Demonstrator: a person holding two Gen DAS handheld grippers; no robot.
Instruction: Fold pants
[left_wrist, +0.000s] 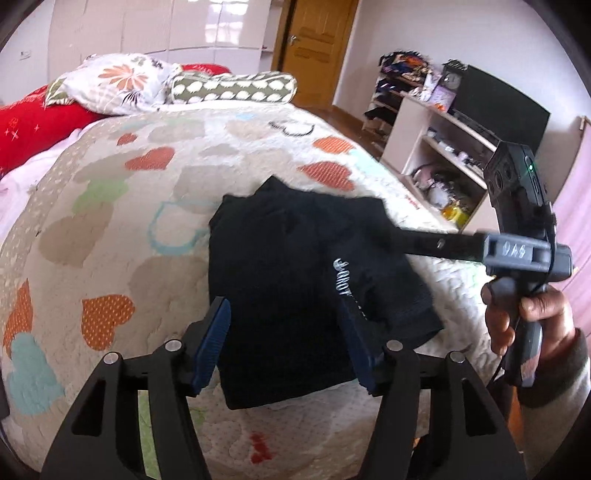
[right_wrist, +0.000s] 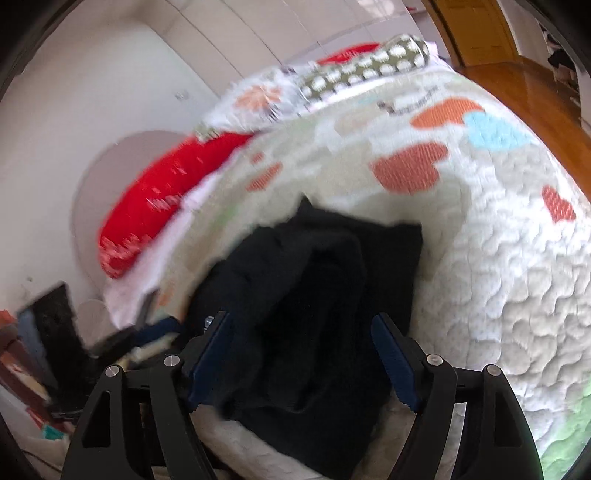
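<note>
Left wrist view: folded black pants (left_wrist: 295, 280) lie between spread left tongs (left_wrist: 286, 339).

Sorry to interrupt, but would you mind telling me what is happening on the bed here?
A person is folding black pants on a heart-patterned quilt, with a handheld gripper in each hand. The pants already lie in a compact folded bundle. The left gripper and the right gripper are both open, their fingers apart with the bundle showing between them and not clamped on it. In the left wrist view the person's right hand holds the other gripper's handle at the bed's edge.
</note>
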